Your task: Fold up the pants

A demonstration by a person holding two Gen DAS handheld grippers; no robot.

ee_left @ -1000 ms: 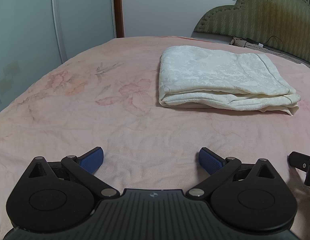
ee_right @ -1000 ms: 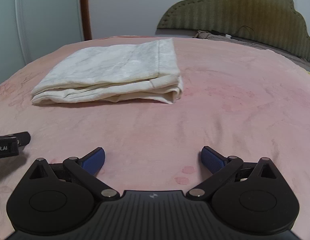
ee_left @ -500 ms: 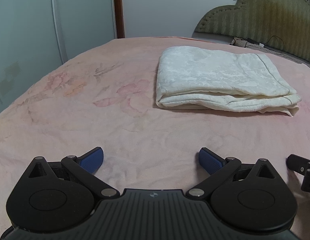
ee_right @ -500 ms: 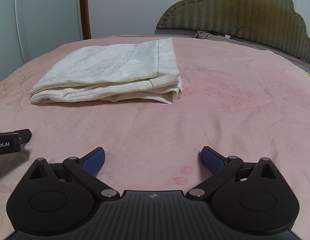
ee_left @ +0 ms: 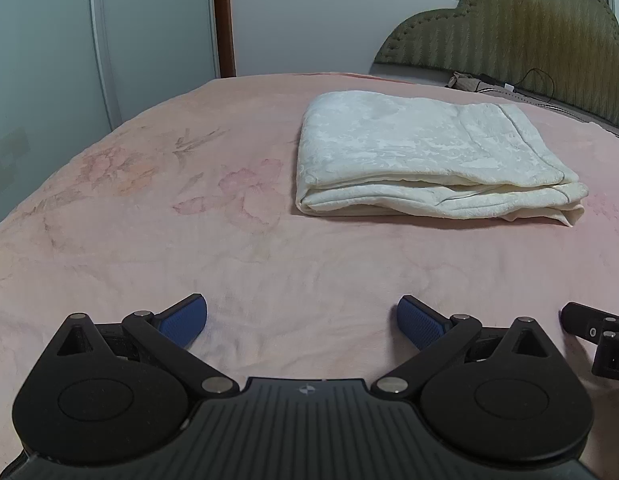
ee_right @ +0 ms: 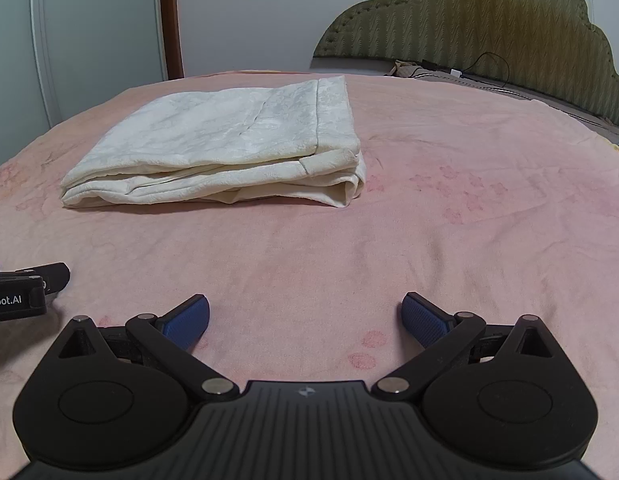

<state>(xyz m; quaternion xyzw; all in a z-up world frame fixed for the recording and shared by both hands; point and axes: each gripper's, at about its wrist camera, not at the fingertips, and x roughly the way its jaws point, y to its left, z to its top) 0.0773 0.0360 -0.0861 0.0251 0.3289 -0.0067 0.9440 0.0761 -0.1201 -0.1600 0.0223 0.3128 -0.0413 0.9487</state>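
- Since a second ago the left gripper (ee_left: 302,320) has pulled back a little along the near edge of the bed (ee_left: 157,240). Its jaws stay spread wide and hold nothing.
- The pants (ee_left: 421,160) lie folded in a flat cream stack toward the far middle of the bed, untouched and unchanged in shape. I judge the folding done and the grippers retreating.
- The right gripper (ee_right: 305,318) has also drawn back slightly, jaws spread and empty, well apart from the stack.
- The left view shows the stack's rounded fold at its left end.
- The right view shows the hemmed band (ee_right: 329,120) and the layered right end.
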